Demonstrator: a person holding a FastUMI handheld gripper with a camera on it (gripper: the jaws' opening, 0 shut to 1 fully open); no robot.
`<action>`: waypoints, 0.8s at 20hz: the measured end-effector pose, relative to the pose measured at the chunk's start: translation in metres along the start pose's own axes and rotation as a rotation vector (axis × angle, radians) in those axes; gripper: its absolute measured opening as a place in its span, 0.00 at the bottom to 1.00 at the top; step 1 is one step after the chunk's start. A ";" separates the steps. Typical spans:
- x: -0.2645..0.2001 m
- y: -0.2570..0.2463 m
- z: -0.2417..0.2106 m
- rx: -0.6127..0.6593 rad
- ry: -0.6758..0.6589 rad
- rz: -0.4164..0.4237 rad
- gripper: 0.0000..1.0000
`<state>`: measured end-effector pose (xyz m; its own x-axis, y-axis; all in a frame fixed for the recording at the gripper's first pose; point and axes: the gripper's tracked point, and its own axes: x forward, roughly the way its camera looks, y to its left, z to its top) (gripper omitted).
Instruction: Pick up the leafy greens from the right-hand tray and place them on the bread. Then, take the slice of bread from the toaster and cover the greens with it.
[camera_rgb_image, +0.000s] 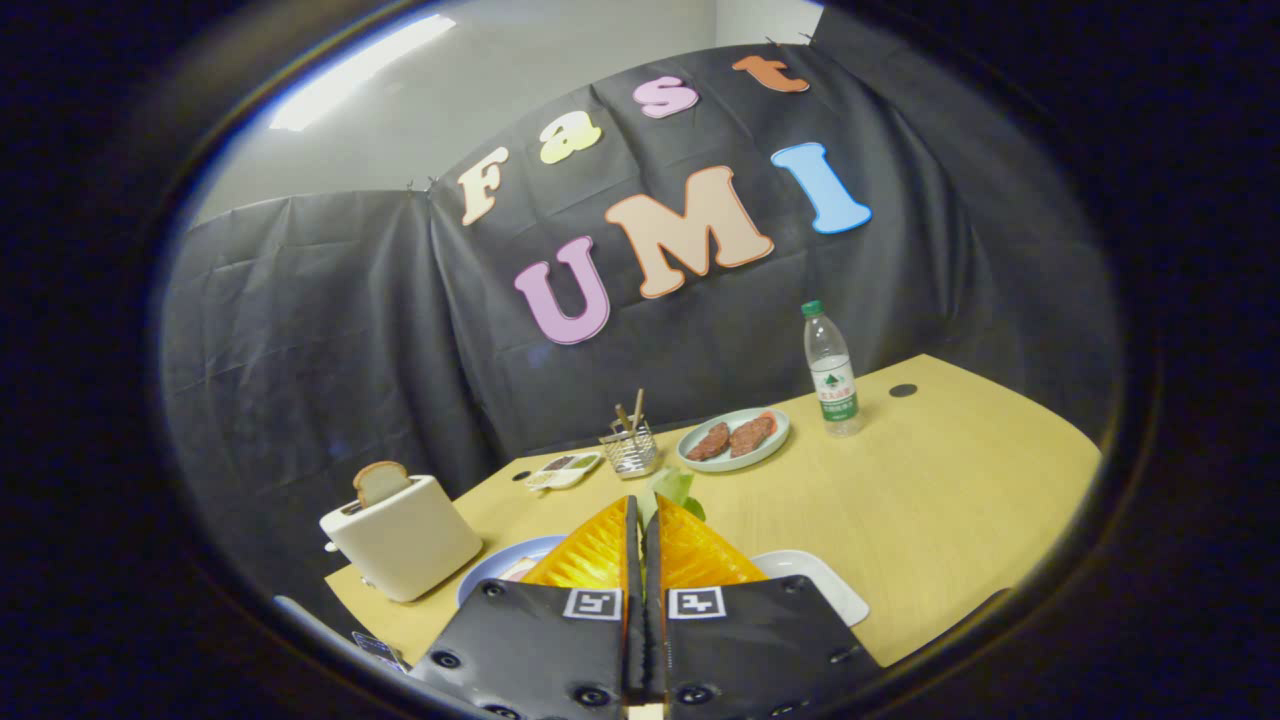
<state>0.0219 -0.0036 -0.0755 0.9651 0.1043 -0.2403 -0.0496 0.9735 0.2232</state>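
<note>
Low in the frame's centre, the gripper (641, 520) has its fingers pinched together on the leafy greens (676, 489) (light, limp, probably tear-prone, so best gripped near the stem), held above the table (900, 500), right of the toaster (402, 538).

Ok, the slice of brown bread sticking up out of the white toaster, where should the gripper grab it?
Grip the slice of brown bread by its exposed rounded top, coming from above the white toaster, one finger on each flat face. It stands upright in the slot, so only that top is free.
</note>
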 end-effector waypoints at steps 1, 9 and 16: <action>0.002 0.009 -0.002 -0.004 0.005 0.013 0.03; 0.022 0.098 -0.019 -0.026 0.054 0.142 0.03; 0.055 0.170 -0.032 0.113 0.067 0.221 0.03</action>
<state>0.0587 0.1743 -0.0808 0.9146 0.3287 -0.2354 -0.2244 0.8970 0.3808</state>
